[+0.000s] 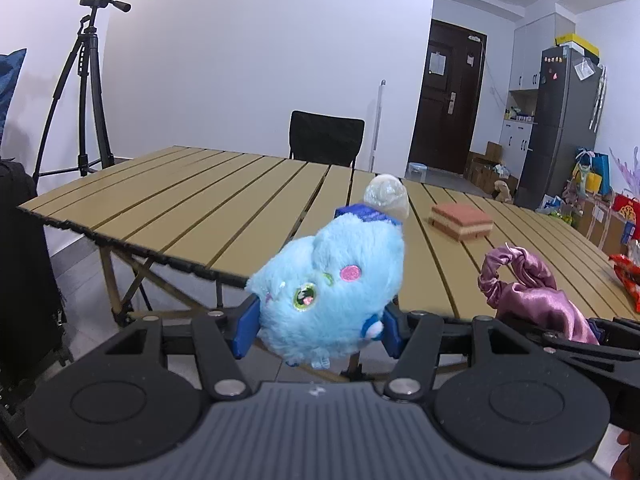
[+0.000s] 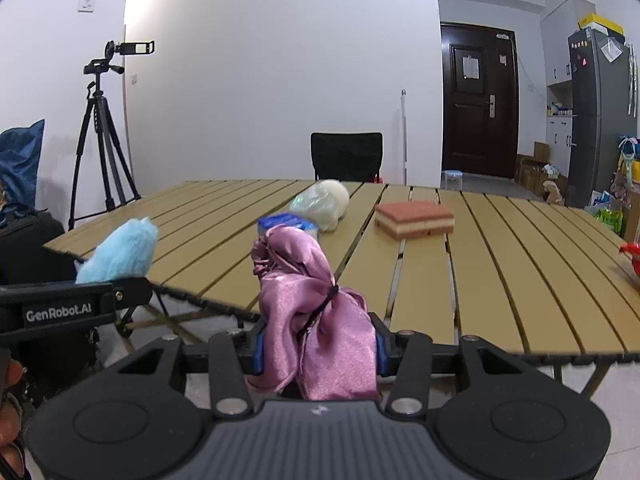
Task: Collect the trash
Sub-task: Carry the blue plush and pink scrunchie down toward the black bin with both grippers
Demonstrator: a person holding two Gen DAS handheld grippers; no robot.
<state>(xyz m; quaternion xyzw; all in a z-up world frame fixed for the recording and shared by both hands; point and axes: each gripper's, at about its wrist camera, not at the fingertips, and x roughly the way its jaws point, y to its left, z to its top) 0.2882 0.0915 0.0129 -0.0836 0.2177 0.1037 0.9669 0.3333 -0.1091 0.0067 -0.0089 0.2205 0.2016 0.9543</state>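
My left gripper (image 1: pixel 316 330) is shut on a fluffy light-blue plush toy (image 1: pixel 332 284), held off the near left edge of the slatted table (image 1: pixel 192 208). The toy also shows in the right wrist view (image 2: pixel 120 252). My right gripper (image 2: pixel 318 346) is shut on a pink satin cloth (image 2: pixel 316 312) tied with a black band, held just off the near edge. The cloth also shows in the left wrist view (image 1: pixel 532 292). On the table lie a clear plastic bag (image 2: pixel 324 202), a blue packet (image 2: pixel 286 222) and a red wrapper (image 1: pixel 626 276).
A brown layered sponge block (image 2: pixel 416 220) sits mid-table. A black chair (image 2: pixel 346 156) stands behind the table. A camera tripod (image 2: pixel 102 140) stands at the left. A fridge (image 2: pixel 596 120), a door and boxes are at the right.
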